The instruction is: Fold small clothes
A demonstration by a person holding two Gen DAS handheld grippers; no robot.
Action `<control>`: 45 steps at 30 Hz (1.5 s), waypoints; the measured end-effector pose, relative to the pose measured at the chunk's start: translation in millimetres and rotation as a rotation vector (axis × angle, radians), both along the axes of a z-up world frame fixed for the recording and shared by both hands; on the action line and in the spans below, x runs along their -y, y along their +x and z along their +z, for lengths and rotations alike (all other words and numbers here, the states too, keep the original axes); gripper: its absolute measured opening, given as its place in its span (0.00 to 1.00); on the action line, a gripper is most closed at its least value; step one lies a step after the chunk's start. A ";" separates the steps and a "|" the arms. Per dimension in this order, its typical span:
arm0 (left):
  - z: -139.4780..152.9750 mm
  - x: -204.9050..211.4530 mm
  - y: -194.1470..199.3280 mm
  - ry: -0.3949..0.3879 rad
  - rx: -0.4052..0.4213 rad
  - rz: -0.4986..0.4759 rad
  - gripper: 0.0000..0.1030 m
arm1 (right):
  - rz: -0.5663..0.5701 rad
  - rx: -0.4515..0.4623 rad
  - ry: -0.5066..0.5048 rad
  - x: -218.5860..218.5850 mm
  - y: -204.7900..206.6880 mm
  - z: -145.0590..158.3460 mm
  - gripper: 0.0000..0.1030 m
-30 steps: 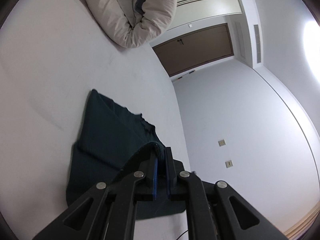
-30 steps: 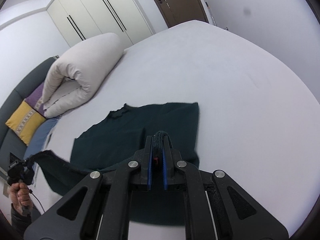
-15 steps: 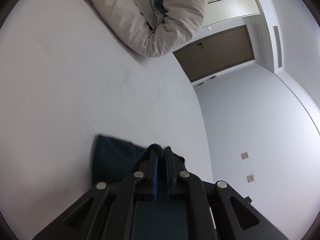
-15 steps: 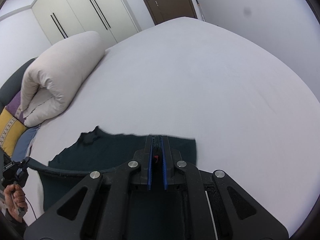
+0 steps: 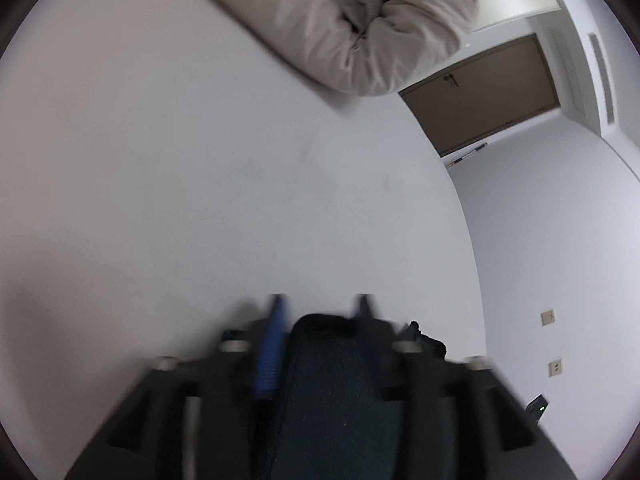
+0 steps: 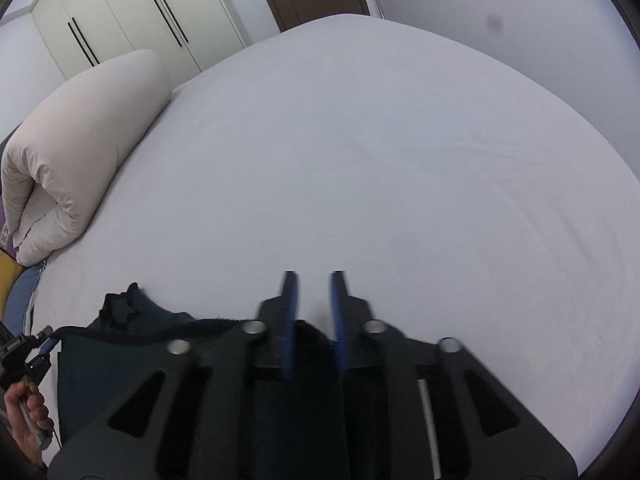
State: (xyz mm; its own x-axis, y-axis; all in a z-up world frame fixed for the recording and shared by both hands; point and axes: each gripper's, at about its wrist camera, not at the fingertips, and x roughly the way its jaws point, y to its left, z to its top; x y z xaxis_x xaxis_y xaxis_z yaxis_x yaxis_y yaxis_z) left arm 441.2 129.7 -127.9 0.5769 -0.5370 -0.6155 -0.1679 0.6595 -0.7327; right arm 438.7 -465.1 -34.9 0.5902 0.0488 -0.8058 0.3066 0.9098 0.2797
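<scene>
Dark green knit garment [image 6: 120,352] lies doubled over on the white bed [image 6: 400,160], my left gripper [image 5: 320,304] and right gripper [image 6: 313,280] just spread off its edge; further folds probably remain.

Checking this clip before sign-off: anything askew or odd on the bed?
Nothing stands out. The dark green garment lies on the white sheet; a knit edge sticks up, unflattened. The rolled duvet sits tidy.
</scene>
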 end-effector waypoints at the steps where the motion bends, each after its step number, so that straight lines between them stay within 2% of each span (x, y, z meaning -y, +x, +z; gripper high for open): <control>1: 0.4 1.5 -1.5 0.018 -0.010 -0.001 0.56 | -0.007 0.003 -0.003 0.3 0.7 -0.6 0.37; 2: 1.8 2.4 -2.9 0.024 -0.002 -0.007 0.56 | -0.011 0.010 -0.001 0.3 0.6 -0.5 0.50; 4: 4.2 1.9 -10.2 0.022 0.005 -0.013 0.56 | -0.011 0.037 0.007 -6.1 -9.3 1.2 0.59; 9: 13.2 -3.5 -37.1 0.011 0.039 -0.014 0.56 | -0.013 0.050 0.000 -13.9 -34.6 8.3 0.61; 15: 18.3 -2.4 -92.7 0.082 0.091 -0.070 0.56 | -0.004 0.107 0.042 -20.8 -87.0 19.5 0.61; 19: 8.1 -3.4 -122.8 0.131 0.064 -0.092 0.56 | 0.059 0.079 0.001 -42.9 -113.1 14.0 0.61; 23: 3.8 -6.5 -147.1 0.160 0.070 -0.094 0.56 | 0.092 0.059 0.019 -63.3 -149.7 7.2 0.61; 28: 18.6 20.2 -164.1 0.302 0.153 -0.161 0.56 | 0.166 0.097 0.015 -93.9 -204.6 12.7 0.63; 32: 37.9 65.0 -168.4 0.450 0.238 -0.247 0.56 | 0.302 0.160 0.113 -139.4 -209.6 26.5 0.63; 34: 39.9 88.3 -164.9 0.529 0.253 -0.287 0.57 | 0.359 0.178 0.226 -158.7 -204.6 29.2 0.63; 36: 32.5 104.5 -158.5 0.601 0.235 -0.314 0.57 | 0.416 0.134 0.363 -178.5 -191.9 17.2 0.63; 39: 18.0 111.2 -154.6 0.678 0.194 -0.308 0.57 | 0.427 0.060 0.415 -195.8 -186.8 -12.9 0.63; 41: 16.8 107.9 -159.3 0.730 0.203 -0.292 0.57 | 0.386 0.008 0.444 -193.2 -187.7 -33.6 0.61; 43: 16.6 97.3 -163.1 0.785 0.188 -0.256 0.58 | 0.345 0.005 0.480 -183.6 -193.5 -50.3 0.57; 45: 15.0 79.5 -164.7 0.756 0.174 -0.230 0.58 | 0.323 0.034 0.514 -166.5 -204.4 -55.0 0.55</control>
State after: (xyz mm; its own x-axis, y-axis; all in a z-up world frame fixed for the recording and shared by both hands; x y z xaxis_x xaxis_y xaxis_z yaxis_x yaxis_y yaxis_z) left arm 276.5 50.1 -112.9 0.6234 -0.1289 -0.7712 0.1079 0.9911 -0.0784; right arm 234.3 -298.6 -89.9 0.5058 0.6076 -0.6124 0.0210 0.7010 0.7128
